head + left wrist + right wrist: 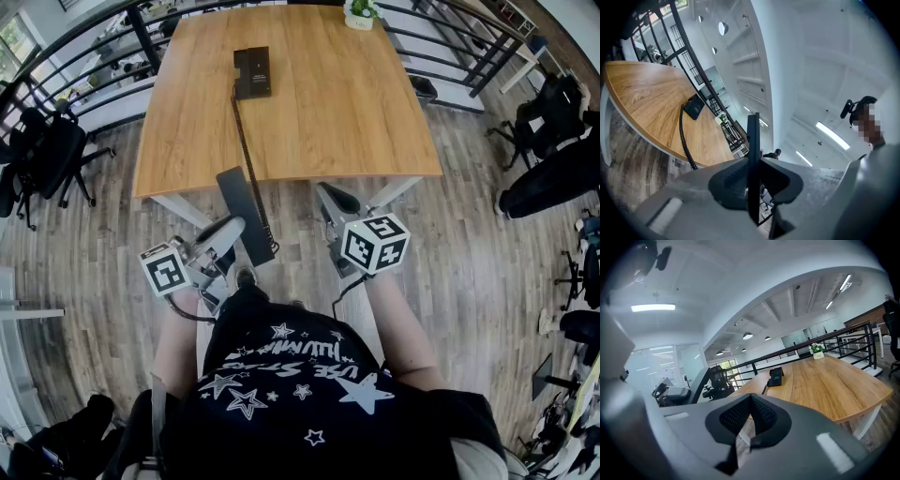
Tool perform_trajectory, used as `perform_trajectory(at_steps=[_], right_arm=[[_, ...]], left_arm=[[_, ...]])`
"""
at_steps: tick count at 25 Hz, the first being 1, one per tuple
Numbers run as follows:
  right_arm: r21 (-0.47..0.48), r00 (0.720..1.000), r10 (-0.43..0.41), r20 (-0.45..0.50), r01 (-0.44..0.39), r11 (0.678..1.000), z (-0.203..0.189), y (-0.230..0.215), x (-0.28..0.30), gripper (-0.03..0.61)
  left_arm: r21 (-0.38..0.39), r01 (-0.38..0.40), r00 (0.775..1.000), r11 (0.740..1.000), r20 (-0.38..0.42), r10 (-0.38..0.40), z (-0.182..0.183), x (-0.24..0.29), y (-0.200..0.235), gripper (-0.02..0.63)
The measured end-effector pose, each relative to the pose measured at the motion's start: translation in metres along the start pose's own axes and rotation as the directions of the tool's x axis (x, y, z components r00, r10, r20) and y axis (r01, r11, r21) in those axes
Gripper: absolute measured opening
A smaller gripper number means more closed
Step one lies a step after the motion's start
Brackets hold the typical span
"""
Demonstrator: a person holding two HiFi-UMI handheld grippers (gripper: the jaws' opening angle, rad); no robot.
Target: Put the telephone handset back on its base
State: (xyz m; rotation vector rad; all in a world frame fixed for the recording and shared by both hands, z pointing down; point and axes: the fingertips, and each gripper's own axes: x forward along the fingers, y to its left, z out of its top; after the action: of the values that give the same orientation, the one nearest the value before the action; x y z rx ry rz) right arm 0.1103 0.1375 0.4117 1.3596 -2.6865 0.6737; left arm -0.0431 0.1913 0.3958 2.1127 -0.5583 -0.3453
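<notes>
The left gripper (pixel 752 171) was clamped on the telephone handset (pixel 246 214), its pads pressing the flat faces of the thin black slab, a hold we judged firm enough for carrying. The handset hung short of the near edge of the table (pixel 366 112), well apart from the base (pixel 252 72) at the far side, with the coiled cord (pixel 246 150) joining them. The right gripper (pixel 750 399) was closed on nothing, held aside. We could not make out the base's cradle, and the left gripper hid part of the handset.

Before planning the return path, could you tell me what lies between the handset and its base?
Only the coiled cord, running across otherwise bare tabletop, as the head view shows.
</notes>
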Motion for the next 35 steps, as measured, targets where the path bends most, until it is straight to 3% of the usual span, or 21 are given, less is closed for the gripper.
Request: perform_trajectory(at_steps=[11, 23, 35], right_arm=[[-0.001, 1.000, 0.004, 0.002, -0.004, 1.000, -0.003, -0.009, -0.007, 0.000], [0.034, 0.999, -0.050, 0.007, 0.049, 0.998, -0.004, -0.053, -0.012, 0.001], [0.047, 0.993, -0.117, -0.021, 0.118, 0.992, 0.007, -0.094, 0.066, 0.001]], left_arm=[[-0.005, -0.009, 1.000, 1.000, 0.005, 0.009, -0.007, 0.006, 0.001, 0.077], [-0.014, -0.062, 0.998, 0.998, 0.031, 0.062, -0.016, 0.011, 0.009, 0.077], [-0.045, -0.027, 1.000, 0.999, -0.017, 0.027, 0.053, 0.042, 0.080, 0.077]])
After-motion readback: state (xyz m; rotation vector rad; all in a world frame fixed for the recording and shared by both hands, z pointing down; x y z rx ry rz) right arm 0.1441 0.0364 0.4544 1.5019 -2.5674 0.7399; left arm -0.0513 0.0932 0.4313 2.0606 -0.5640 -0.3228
